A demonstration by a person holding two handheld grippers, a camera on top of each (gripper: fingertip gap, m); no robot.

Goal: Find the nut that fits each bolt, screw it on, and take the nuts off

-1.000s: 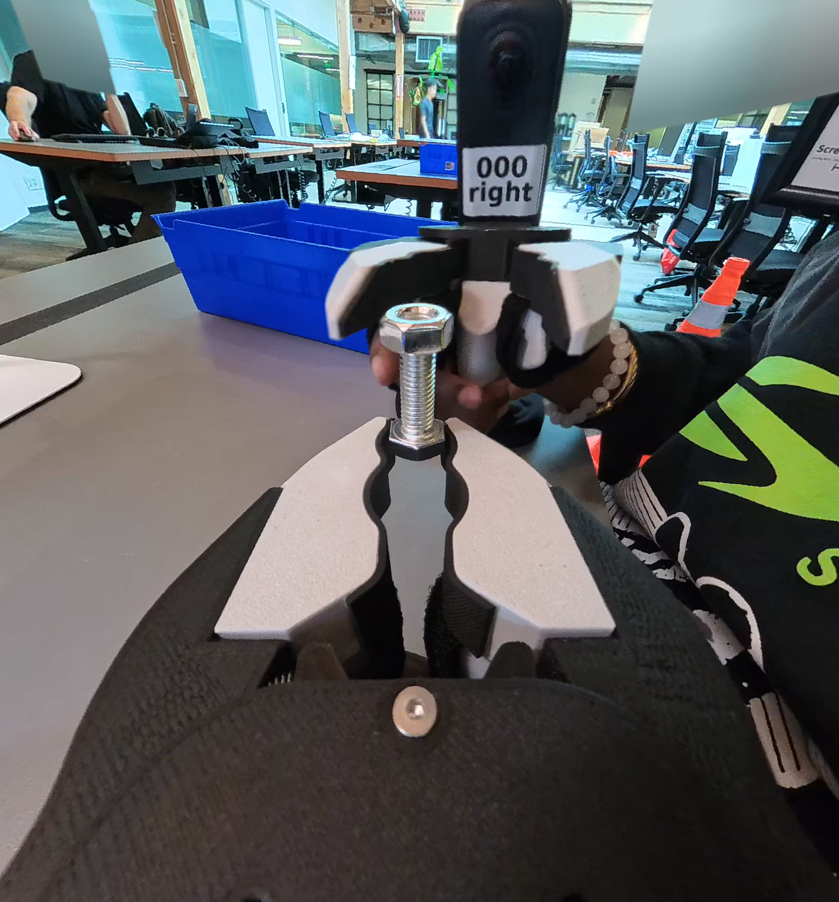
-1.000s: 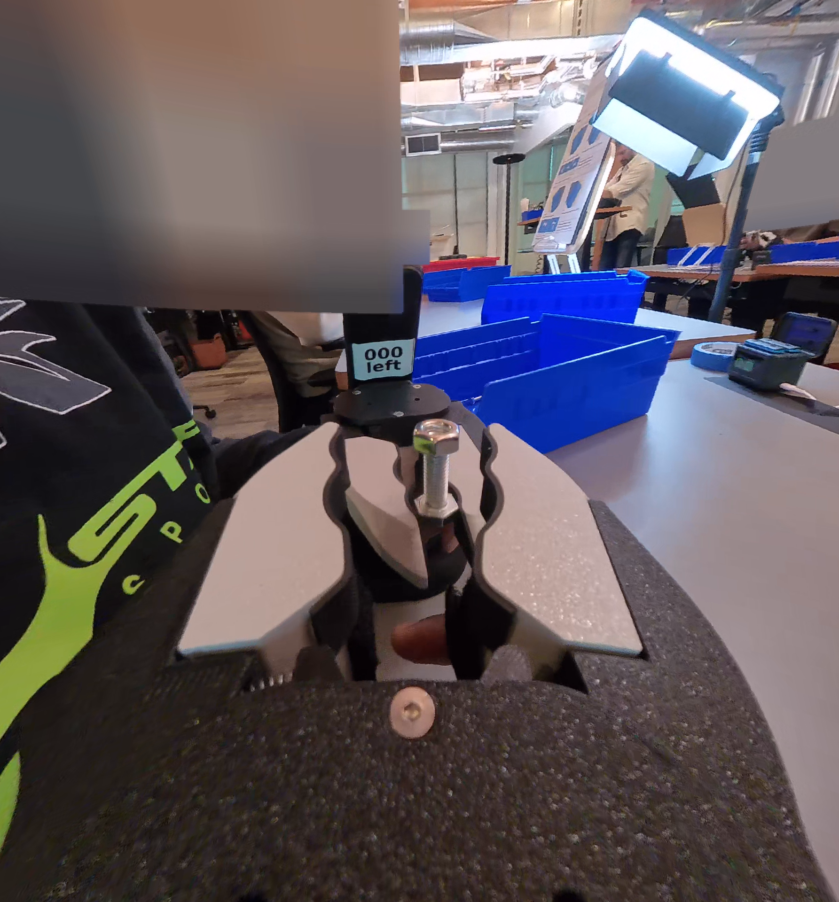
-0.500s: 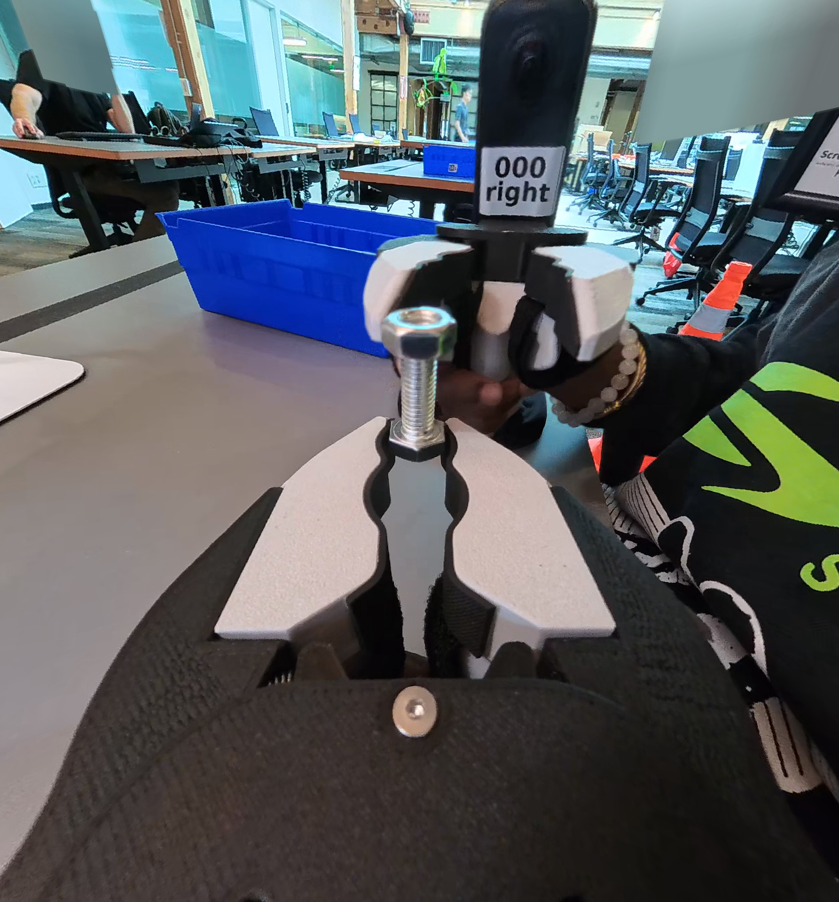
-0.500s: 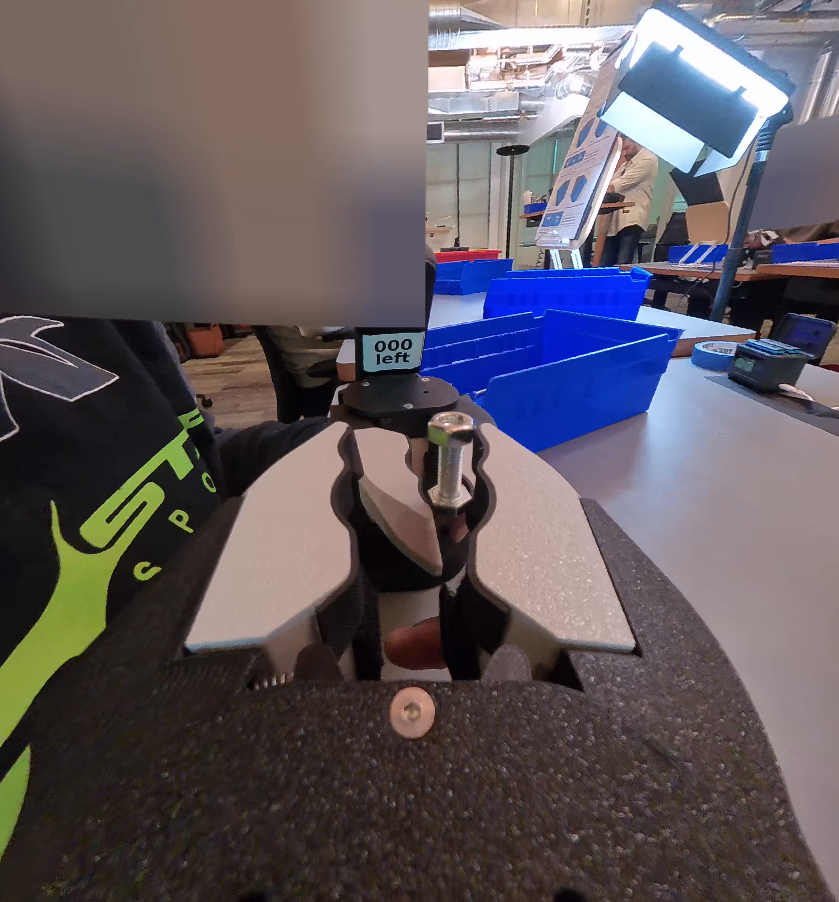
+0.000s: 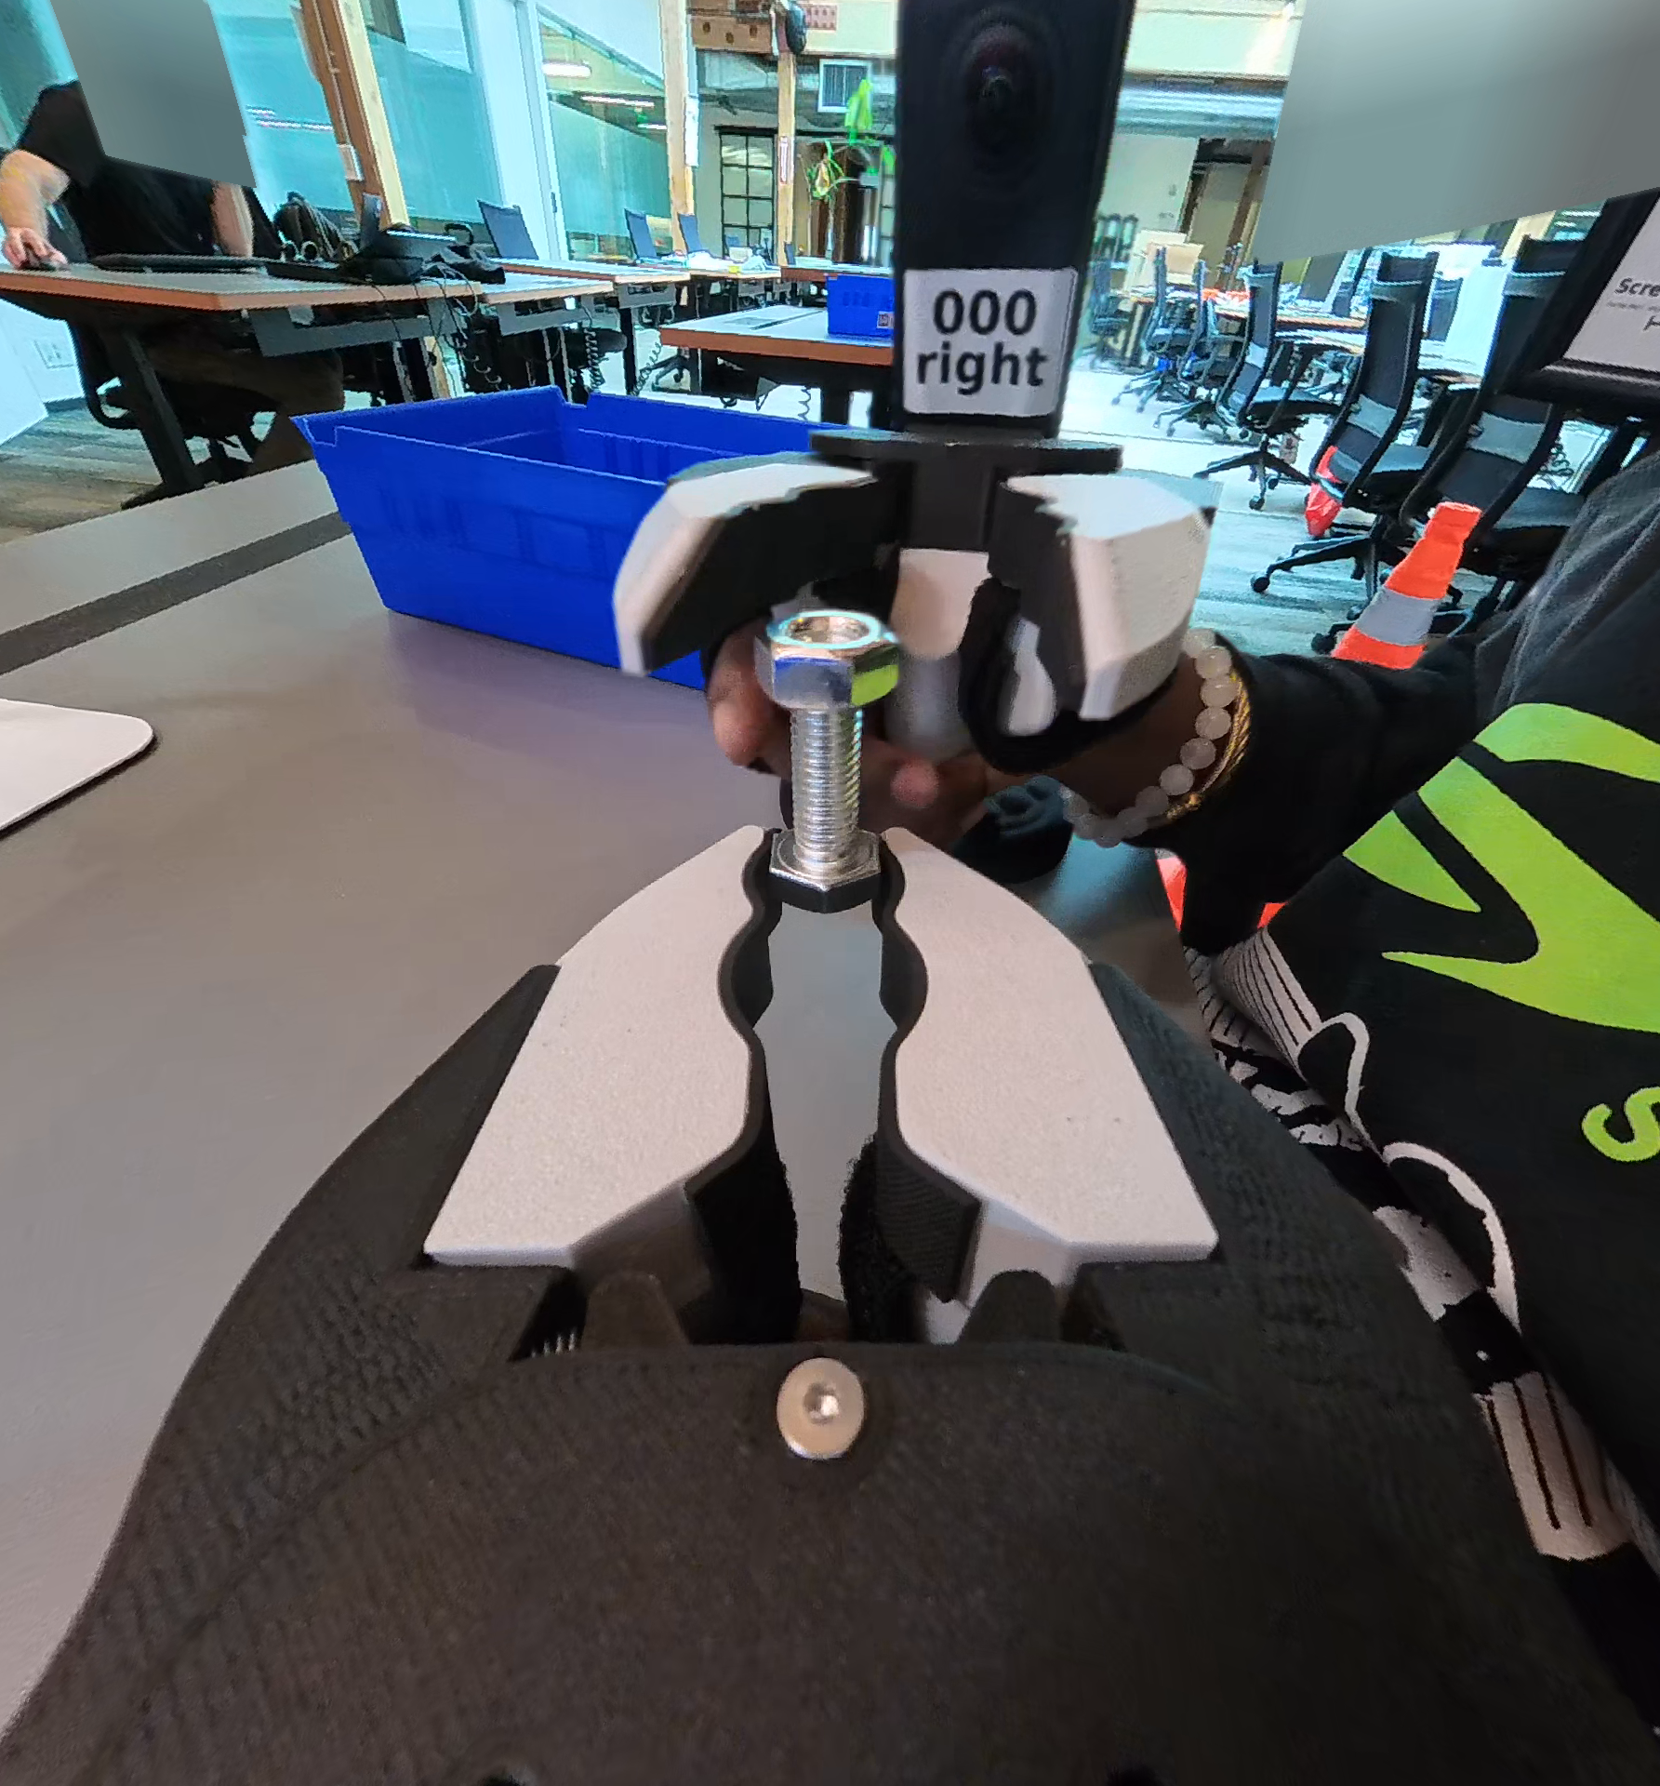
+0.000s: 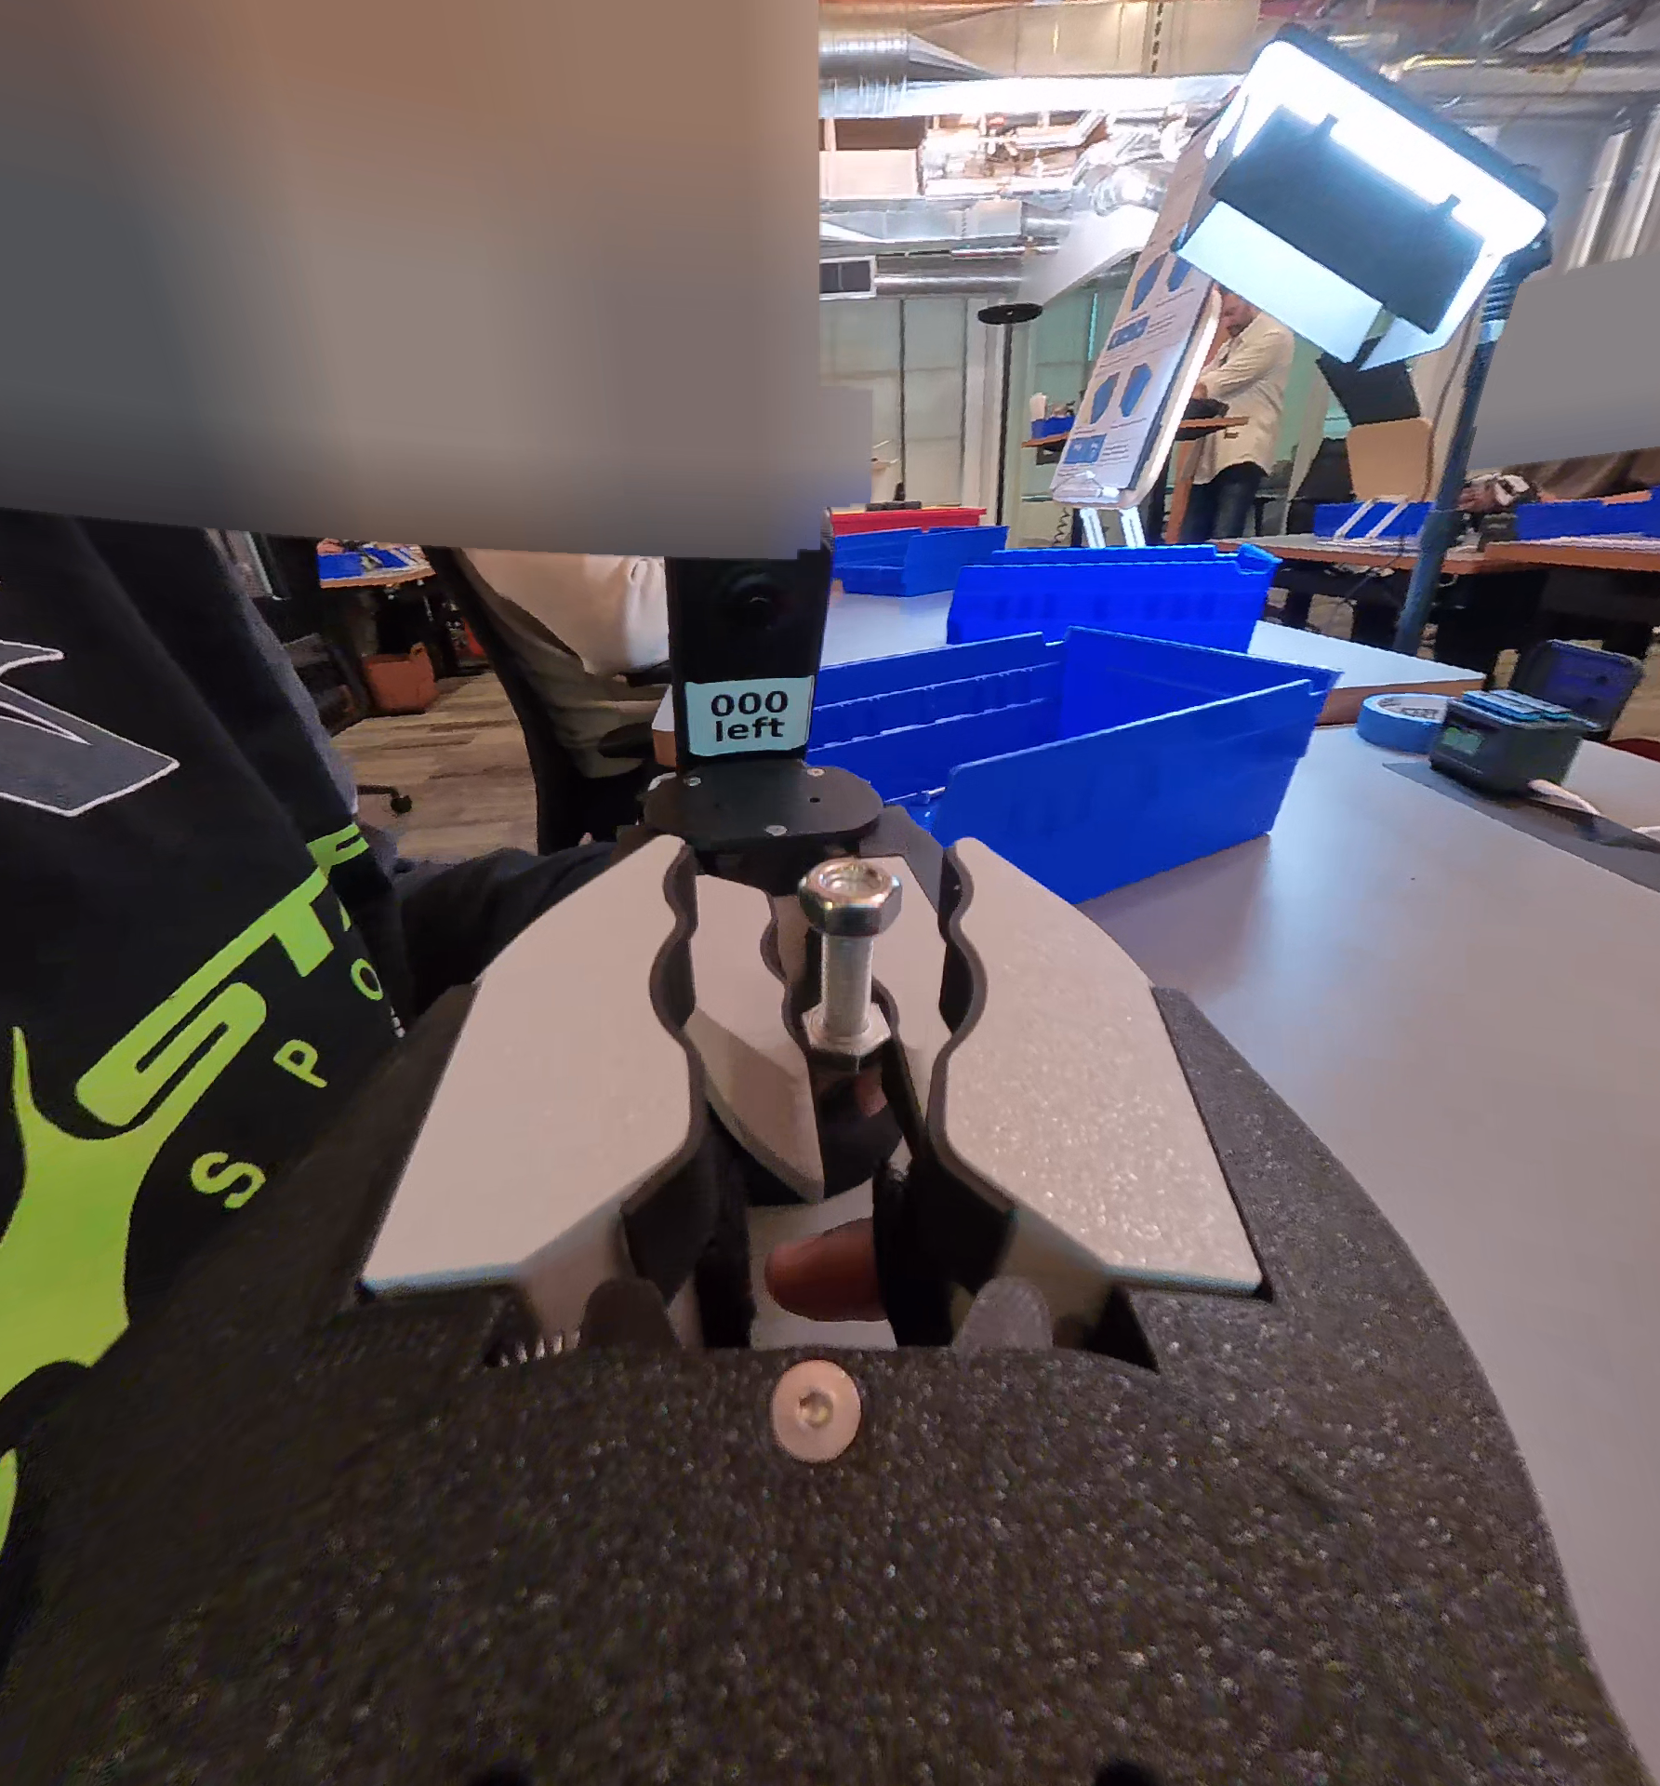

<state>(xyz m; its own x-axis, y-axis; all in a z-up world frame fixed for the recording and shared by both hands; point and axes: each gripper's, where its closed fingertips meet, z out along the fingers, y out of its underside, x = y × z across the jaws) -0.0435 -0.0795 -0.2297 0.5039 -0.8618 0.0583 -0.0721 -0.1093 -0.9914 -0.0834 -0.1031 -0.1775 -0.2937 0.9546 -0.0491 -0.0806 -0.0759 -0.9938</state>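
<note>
My left gripper (image 5: 824,875) is shut on the hex head of a silver bolt (image 5: 826,773) and holds it upright above the grey table (image 5: 275,870). A silver nut (image 5: 830,657) sits at the top of the threads. My right gripper (image 6: 816,860) is open and faces the left one, with its grey fingers (image 6: 1077,1063) on either side of the nut (image 6: 850,894) without touching it. In the left wrist view the right gripper (image 5: 903,619) stands just behind the nut, held by a hand. The left gripper's fingers (image 6: 758,1092) show below the bolt (image 6: 845,976).
A blue bin (image 5: 516,522) stands on the table behind the grippers and shows in the right wrist view (image 6: 1145,773). A white mat (image 5: 14,763) lies at the far left. A blue tape roll (image 6: 1401,720) and a black device (image 6: 1512,739) sit far right. The person's torso (image 5: 1531,918) is close by. Left tips to right tips: about 6 centimetres.
The right gripper has moved in towards the bolt, so the nut now lies between its open fingers. The left gripper keeps hold of the bolt head.
</note>
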